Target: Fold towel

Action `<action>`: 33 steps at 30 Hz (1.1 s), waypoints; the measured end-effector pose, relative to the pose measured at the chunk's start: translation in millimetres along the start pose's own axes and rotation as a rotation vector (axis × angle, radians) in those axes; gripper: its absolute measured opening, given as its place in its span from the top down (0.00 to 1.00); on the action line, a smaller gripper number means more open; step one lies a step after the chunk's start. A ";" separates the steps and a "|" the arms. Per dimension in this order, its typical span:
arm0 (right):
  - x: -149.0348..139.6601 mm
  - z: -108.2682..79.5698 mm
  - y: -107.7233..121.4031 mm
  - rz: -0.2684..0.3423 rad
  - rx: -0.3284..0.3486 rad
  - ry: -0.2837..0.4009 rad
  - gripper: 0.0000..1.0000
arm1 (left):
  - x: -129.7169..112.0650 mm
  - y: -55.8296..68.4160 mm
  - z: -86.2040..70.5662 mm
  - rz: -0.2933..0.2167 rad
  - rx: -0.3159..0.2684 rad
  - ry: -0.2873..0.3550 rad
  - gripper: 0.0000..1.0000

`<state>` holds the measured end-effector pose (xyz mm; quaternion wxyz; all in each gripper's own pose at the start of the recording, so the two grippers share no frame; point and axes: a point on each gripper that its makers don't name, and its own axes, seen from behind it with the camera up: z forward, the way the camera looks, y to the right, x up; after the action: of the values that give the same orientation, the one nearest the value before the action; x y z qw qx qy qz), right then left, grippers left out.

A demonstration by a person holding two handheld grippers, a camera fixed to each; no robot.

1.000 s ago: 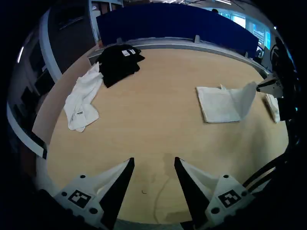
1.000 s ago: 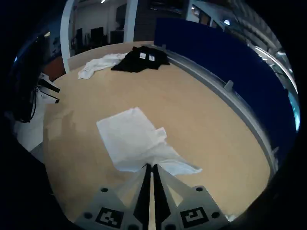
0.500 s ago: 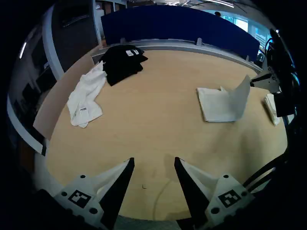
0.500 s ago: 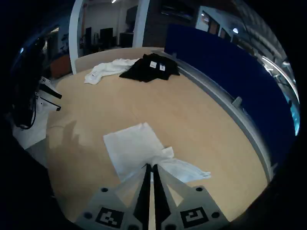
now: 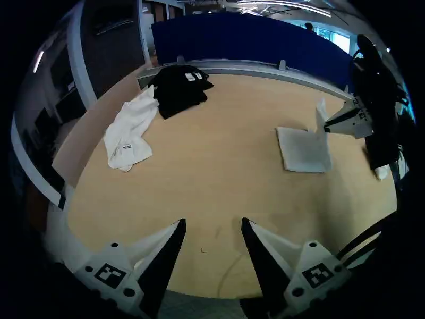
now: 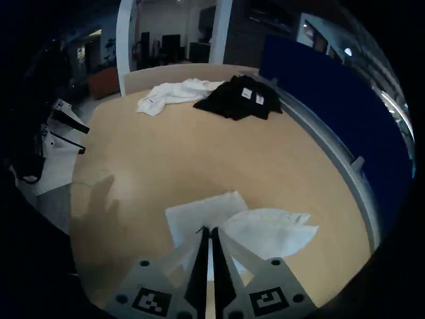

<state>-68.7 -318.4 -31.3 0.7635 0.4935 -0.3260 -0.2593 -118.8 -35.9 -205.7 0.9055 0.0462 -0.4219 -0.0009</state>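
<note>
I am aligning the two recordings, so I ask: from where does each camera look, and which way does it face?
Left gripper view: rides on the open left gripper, low at the near edge of the table, facing across it; the right gripper is far right.
Right gripper view: looks down its shut fingers at the towel corner they lift; the left gripper is far left.
Shared: towel, black garment, white cloth.
</note>
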 end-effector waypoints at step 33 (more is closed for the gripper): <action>-20.4 57.1 -36.0 0.035 0.074 -0.069 0.31 | -17.1 2.0 -4.3 -0.042 0.012 -0.004 0.23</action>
<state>-127.7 -350.8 -52.4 0.7376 0.5062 -0.3700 -0.2505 -126.7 -32.9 -221.4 0.9042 0.0604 -0.4225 -0.0176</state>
